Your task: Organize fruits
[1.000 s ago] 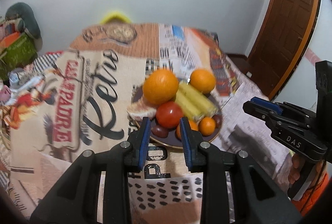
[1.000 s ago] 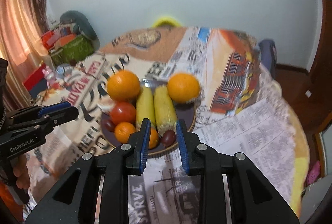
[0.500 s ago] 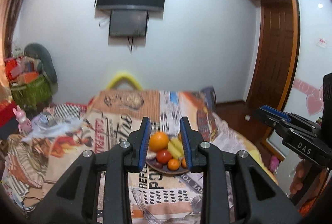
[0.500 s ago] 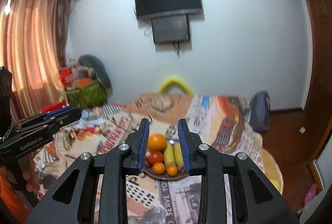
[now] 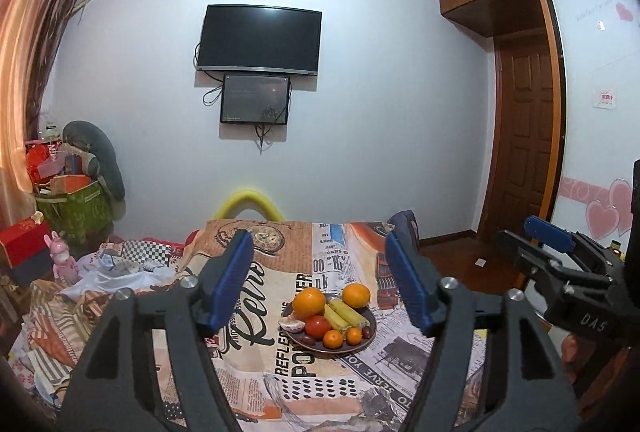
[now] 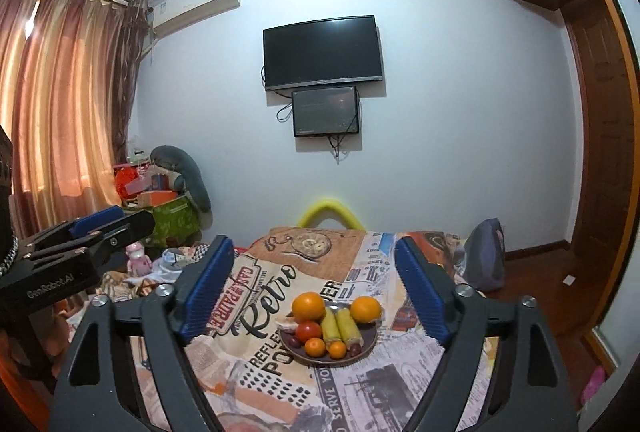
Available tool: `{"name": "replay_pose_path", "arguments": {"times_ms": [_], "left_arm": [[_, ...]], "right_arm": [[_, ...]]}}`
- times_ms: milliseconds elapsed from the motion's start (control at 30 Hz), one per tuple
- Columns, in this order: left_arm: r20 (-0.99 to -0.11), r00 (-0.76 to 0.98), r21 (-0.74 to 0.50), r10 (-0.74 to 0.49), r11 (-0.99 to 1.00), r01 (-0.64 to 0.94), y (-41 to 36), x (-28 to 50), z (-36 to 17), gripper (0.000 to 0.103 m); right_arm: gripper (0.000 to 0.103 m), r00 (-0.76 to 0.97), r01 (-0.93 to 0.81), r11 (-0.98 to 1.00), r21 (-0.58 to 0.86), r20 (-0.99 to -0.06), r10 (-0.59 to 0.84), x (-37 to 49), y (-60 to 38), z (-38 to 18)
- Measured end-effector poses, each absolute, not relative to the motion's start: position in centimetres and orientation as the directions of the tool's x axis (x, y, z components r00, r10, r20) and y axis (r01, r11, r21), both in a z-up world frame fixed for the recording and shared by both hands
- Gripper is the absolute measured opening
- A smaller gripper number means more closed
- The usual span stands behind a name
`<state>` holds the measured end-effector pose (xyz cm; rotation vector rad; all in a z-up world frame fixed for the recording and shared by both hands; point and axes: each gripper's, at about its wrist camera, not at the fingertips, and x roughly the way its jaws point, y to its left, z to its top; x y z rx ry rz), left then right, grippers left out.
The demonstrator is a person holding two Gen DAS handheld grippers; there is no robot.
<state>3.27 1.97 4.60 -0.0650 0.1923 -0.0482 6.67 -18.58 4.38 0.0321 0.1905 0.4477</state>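
A dark plate [image 5: 370, 337] [image 6: 370, 348] sits mid-table with two large oranges [image 5: 308, 303] [image 6: 365, 309], two corn cobs [image 5: 344, 313], a tomato [image 5: 318, 326], small mandarins [image 5: 333, 339] and dark plums. My left gripper [image 5: 326, 290] is open and empty, held well back from and above the plate. My right gripper [image 6: 316, 290] is open and empty too, equally far back. Each gripper shows at the edge of the other's view: the right one [image 5: 560, 256], the left one [image 6: 92, 228].
The table [image 5: 260, 384] wears a newspaper-print cloth. Clutter, a pink toy [image 5: 64, 258] and boxes lie to the left. A yellow chair back [image 5: 250, 206] stands behind the table, a bag [image 6: 484, 256] at its right, a wooden door [image 5: 524, 152] beyond.
Both grippers have pulled far back and up from the plate and tilted toward the wall. Both sets of jaws have opened wide from nearly closed.
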Motion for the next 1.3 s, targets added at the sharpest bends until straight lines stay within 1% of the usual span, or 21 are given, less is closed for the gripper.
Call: {"name": "replay_pose_path", "arguments": {"times_ms": [67,133,233,300,667,1067,1300], "left_arm": [[-0.189,0.981,-0.063,-0.048,0.997,0.037,2.0,3.2,4.5,0.072],[-0.191,0.981,-0.063,-0.047,0.997,0.035,1.9,3.2,4.3,0.081],[-0.187,0.982,-0.063,-0.037,0.998,0.026,1.8,2.8,4.2,0.089],[-0.187,0.982,-0.057,-0.032,0.998,0.022,1.6,2.7,4.0,0.091],[-0.193,0.981,-0.027,-0.028,0.999,0.023,1.1,2.3,3.7,0.093],[-0.204,0.978,-0.037,-0.034,0.999,0.027,1.5,2.6,3.6,0.099],[-0.205,0.978,-0.037,-0.029,0.999,0.022,1.6,2.7,3.6,0.100]], "right_arm": [[0.088,0.891,-0.415,0.908,0.063,-0.173,0.419,6.5,-18.4,4.3],[0.096,0.894,-0.409,0.910,0.067,-0.173,0.414,6.1,-18.7,4.2],[0.103,0.904,-0.389,0.919,0.067,-0.163,0.394,5.6,-19.0,3.9],[0.103,0.908,-0.382,0.922,0.061,-0.163,0.386,5.4,-19.1,3.8],[0.103,0.906,-0.382,0.922,0.057,-0.176,0.386,5.0,-19.4,3.6],[0.103,0.906,-0.380,0.923,0.057,-0.176,0.384,5.0,-19.4,3.7],[0.103,0.906,-0.380,0.923,0.057,-0.176,0.384,5.0,-19.4,3.7]]}}
